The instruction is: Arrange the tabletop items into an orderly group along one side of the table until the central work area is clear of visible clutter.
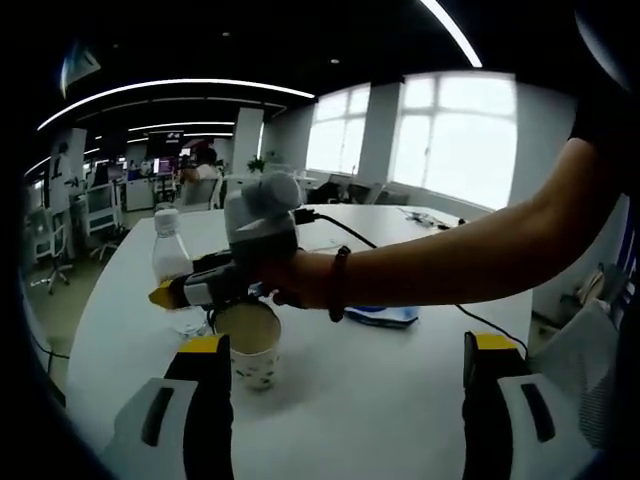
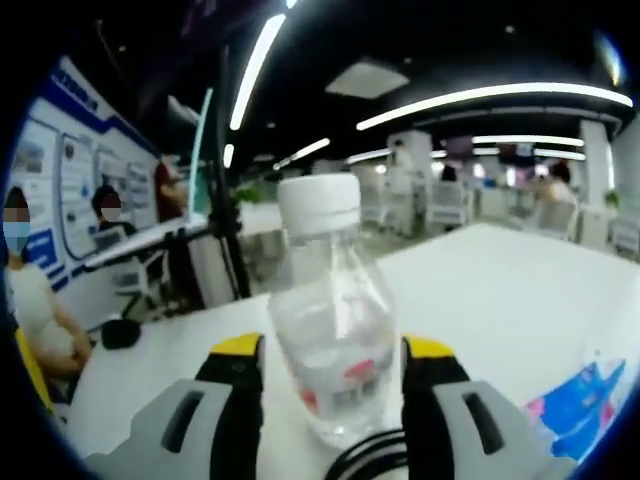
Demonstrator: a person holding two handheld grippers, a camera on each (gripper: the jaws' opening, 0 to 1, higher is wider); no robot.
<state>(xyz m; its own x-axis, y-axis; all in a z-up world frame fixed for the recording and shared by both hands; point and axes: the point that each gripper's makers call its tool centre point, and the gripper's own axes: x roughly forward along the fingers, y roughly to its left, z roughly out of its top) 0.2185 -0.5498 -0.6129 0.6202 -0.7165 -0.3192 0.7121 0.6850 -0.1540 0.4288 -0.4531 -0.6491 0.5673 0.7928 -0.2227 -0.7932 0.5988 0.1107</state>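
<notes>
While right gripper [image 2: 332, 362] clamps water bottle [image 2: 330, 330] between jaws, likely to shift it toward table [image 1: 400, 380] edge, left gripper [image 1: 350, 350] waits, jaws wide; paper cup [image 1: 248, 345] at its 10 o'clock, blue packet [image 1: 385, 316] at 12

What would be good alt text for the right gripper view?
A clear plastic water bottle with a white cap stands between the right gripper jaws on a white table, an open office behind.
</notes>
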